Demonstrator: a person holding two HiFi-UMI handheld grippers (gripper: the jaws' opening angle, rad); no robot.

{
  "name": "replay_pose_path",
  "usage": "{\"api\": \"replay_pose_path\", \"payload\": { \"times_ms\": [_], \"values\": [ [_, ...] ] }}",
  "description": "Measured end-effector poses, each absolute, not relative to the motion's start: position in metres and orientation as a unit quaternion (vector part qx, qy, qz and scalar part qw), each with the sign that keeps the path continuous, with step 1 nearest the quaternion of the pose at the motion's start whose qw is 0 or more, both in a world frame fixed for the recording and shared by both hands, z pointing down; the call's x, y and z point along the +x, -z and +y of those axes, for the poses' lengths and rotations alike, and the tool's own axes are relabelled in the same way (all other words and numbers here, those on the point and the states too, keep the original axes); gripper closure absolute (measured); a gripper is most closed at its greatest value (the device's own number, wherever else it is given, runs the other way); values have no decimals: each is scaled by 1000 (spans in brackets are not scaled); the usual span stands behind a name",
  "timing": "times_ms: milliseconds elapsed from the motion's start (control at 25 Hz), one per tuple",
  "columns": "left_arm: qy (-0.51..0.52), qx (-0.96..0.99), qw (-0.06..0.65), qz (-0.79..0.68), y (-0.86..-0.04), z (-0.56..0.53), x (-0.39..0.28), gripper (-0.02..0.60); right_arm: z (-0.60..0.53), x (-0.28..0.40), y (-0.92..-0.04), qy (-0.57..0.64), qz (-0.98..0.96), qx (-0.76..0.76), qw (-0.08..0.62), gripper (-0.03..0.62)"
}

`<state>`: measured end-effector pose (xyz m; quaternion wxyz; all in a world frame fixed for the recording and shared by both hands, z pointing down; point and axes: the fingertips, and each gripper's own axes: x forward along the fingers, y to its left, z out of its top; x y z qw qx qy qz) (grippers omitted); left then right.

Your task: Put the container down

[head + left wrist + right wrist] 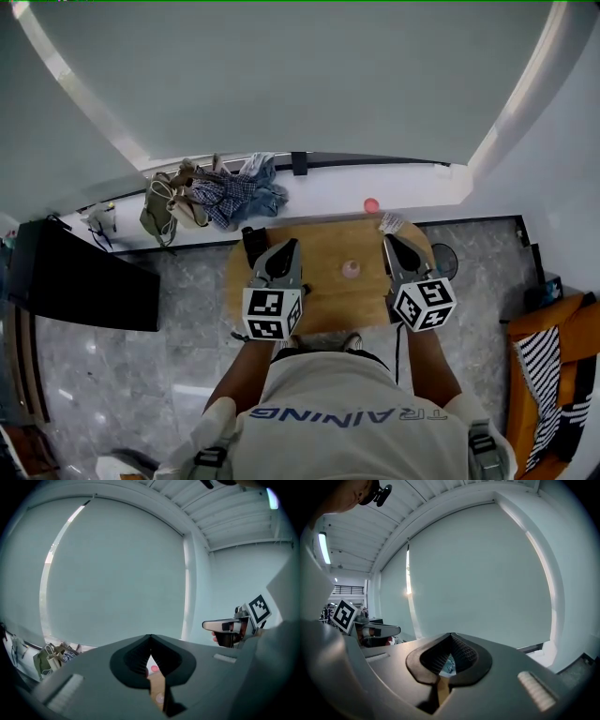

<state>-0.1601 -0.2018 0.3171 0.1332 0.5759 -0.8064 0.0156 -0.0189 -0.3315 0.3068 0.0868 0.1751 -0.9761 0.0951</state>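
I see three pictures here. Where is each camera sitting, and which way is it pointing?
Head view: on the person's head, looking steeply down at the round table and small container; shows forearms, shirt, left tongs, right tongs.
Left gripper view: on the left tongs, aimed up along their shut jaws at a pale wall.
Right gripper view: on the right tongs, likewise facing that wall.
Shared: each gripper view catches the other tongs off to its side.
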Motion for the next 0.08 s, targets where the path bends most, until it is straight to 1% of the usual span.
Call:
{"api": "replay_pose_path", "payload": {
  "times_ms": [80],
  "values": [
    [-14, 578, 131, -806, -316, -203, -157, 578, -330, -18, -307, -95, -977, 173, 86, 579]
  ]
}}
